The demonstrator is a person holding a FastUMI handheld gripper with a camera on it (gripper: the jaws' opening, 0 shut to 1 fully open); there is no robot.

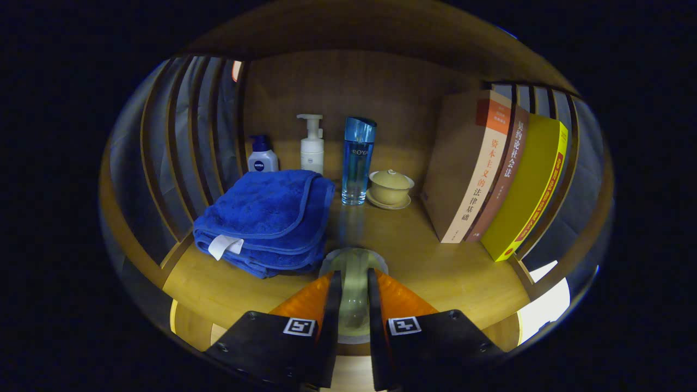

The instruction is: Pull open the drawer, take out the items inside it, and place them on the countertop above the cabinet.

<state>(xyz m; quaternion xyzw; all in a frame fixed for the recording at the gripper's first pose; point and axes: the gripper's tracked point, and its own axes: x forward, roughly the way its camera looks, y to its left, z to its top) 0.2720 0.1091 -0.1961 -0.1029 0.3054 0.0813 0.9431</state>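
Two fingers of my gripper (353, 296) are drawn in close, pinching a clear, rounded glass object (353, 283), perhaps a small jar or cup seen from above; both fingers press its sides, so I have it firmly, though I cannot tell exactly what it is. I hold it low over the yellowish wooden countertop (435, 267), at the front of the shelf space.

Just ahead and to the left lies a folded blue terry towel (267, 220) with a white tag. Beyond it stand a small dark-blue-and-white pump bottle (262, 155) and a taller white pump bottle (312, 144). Straight ahead rises a tall blue translucent bottle (358, 160), with a lidded tan ceramic cup on a saucer (390, 189) just beside it. Three books (490, 174) lean together on the right.

My judgement: the item is about to be set down. Glass between smooth fingers could slip or tilt if I release before its base meets the wood. Pushing further forward risks nudging the towel's edge or toppling the tall bottle, which is narrow and top-heavy.
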